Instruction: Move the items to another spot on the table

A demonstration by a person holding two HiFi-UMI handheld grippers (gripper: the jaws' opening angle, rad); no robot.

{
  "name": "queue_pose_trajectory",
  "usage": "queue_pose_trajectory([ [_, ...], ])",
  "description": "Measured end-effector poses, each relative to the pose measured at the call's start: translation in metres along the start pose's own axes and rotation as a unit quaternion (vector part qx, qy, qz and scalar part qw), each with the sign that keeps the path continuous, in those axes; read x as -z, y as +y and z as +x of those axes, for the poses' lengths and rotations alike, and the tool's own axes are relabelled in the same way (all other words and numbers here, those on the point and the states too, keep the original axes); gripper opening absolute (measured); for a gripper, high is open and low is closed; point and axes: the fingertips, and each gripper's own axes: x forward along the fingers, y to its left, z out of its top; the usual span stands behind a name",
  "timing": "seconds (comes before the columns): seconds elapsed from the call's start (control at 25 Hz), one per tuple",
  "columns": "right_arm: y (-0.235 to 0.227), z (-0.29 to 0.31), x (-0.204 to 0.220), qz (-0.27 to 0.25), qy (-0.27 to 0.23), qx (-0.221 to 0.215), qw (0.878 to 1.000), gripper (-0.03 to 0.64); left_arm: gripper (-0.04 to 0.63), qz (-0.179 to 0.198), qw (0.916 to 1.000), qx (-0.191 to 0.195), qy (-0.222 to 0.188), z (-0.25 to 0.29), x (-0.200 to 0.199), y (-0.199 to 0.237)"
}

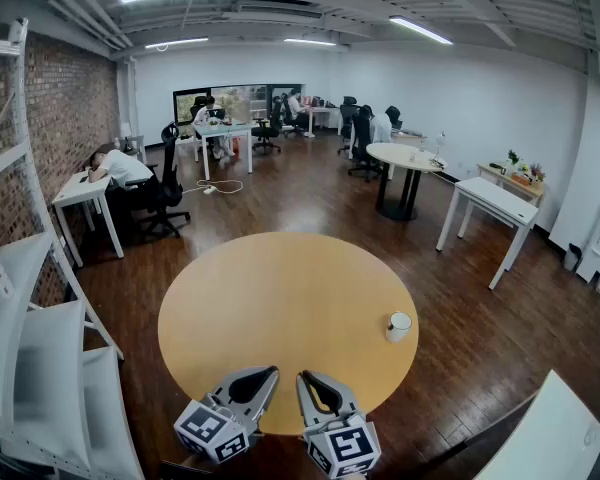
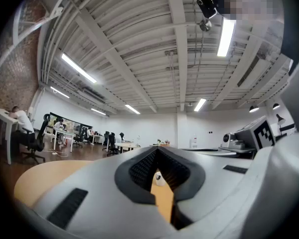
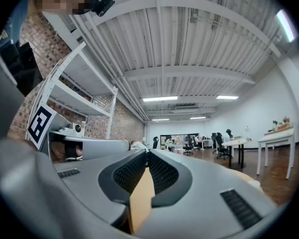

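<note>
A white cup point(image 1: 398, 326) stands alone near the right edge of the round wooden table point(image 1: 280, 298). Both grippers hover side by side over the table's near edge, well short of the cup. My left gripper point(image 1: 271, 371) is shut with nothing in it, its tips pointing toward the table's middle. My right gripper point(image 1: 302, 376) is likewise shut and empty. In the left gripper view the jaws point(image 2: 157, 151) meet at the tips, and the cup point(image 2: 160, 177) shows small through the gap behind them. In the right gripper view the jaws point(image 3: 147, 152) are closed over bare tabletop.
A white shelf rack point(image 1: 25, 368) stands close on the left of the table. A white desk corner point(image 1: 555, 438) sits at the lower right. Further off are white desks point(image 1: 490, 203), another round table point(image 1: 405, 158), office chairs and seated people.
</note>
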Motion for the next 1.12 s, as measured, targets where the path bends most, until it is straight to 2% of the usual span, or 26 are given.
queue_pose_trajectory([
  [0.2, -0.015, 0.005, 0.006, 0.003, 0.003, 0.009, 1.000, 0.045, 0.003, 0.002, 1.0000, 0.003, -0.004, 0.018, 0.006, 0.004],
  [0.24, -0.019, 0.005, 0.010, 0.005, 0.012, 0.010, 1.000, 0.105, 0.003, 0.004, 1.0000, 0.006, -0.005, 0.024, 0.008, 0.003],
  [0.28, -0.025, 0.005, 0.013, 0.004, 0.020, 0.012, 1.000, 0.135, 0.003, 0.004, 0.9999, 0.010, -0.006, 0.032, 0.011, 0.002],
  [0.32, -0.034, 0.004, 0.017, 0.001, 0.022, 0.018, 1.000, 0.135, 0.003, 0.002, 0.9999, 0.013, -0.007, 0.041, 0.014, 0.000],
  [0.48, -0.081, 0.000, 0.031, -0.015, 0.015, 0.049, 0.999, 0.135, 0.003, 0.002, 0.9998, 0.018, -0.012, 0.082, 0.028, -0.008],
  [0.6, -0.129, 0.000, 0.035, -0.010, 0.008, 0.072, 0.997, 0.161, 0.003, 0.005, 0.9997, 0.023, -0.009, 0.119, 0.039, -0.016],
  [0.76, -0.190, 0.005, 0.046, -0.006, 0.011, 0.091, 0.996, 0.164, 0.003, -0.003, 0.9997, 0.023, -0.004, 0.176, 0.059, -0.024],
  [0.84, -0.217, 0.006, 0.052, -0.006, 0.009, 0.102, 0.995, 0.206, 0.003, 0.000, 0.9997, 0.024, -0.002, 0.204, 0.072, -0.031],
  [1.12, -0.306, 0.012, 0.091, 0.002, 0.039, 0.127, 0.991, 0.236, 0.002, -0.016, 0.9992, 0.029, 0.023, 0.288, 0.114, -0.042],
])
